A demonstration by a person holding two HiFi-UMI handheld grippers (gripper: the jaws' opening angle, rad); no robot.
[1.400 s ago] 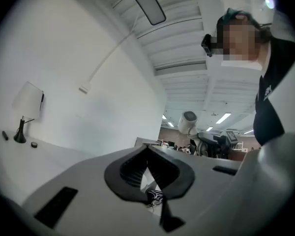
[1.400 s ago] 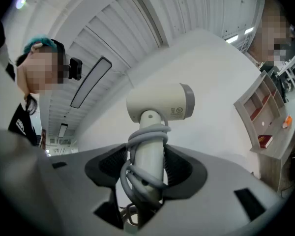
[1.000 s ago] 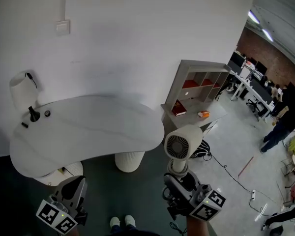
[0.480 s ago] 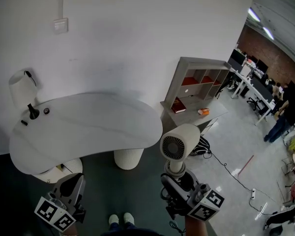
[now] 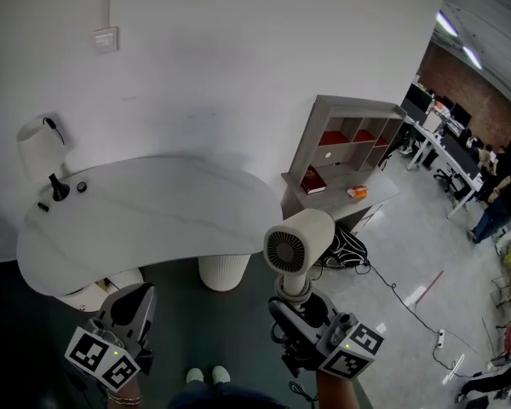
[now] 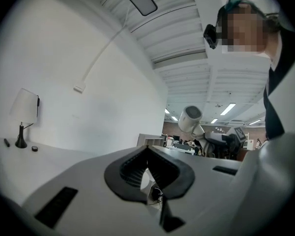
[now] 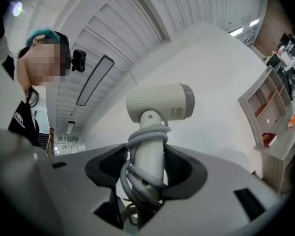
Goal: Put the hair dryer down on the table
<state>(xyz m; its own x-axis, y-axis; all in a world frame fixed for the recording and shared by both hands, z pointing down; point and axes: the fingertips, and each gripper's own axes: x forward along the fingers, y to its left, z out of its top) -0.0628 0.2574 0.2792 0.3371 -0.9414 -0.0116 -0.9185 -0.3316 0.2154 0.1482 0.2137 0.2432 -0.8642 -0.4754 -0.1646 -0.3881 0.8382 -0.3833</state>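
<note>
A white hair dryer (image 5: pixel 298 241) stands upright, nozzle end facing the head camera, just off the right tip of the white curved table (image 5: pixel 153 220). My right gripper (image 5: pixel 302 313) is shut on its handle from below. In the right gripper view the handle (image 7: pixel 148 151), wrapped in its grey cord, sits between the black pads of the right gripper (image 7: pixel 147 168). My left gripper (image 5: pixel 123 326) hangs low in front of the table, jaws together and holding nothing. The left gripper view shows the hair dryer (image 6: pixel 189 119) off to the right and the table (image 6: pixel 19 156) on the left.
A white lamp (image 5: pixel 36 147) and small dark items (image 5: pixel 60 190) stand at the table's far left end. The table rests on a ribbed pedestal (image 5: pixel 223 273). A grey shelf unit (image 5: pixel 349 156) stands to the right, with cables (image 5: pixel 349 250) on the floor beside it. My shoes (image 5: pixel 206 375) show below.
The right gripper and the hair dryer have drifted a little left, closer to the table's right end. The left gripper has shifted slightly right.
</note>
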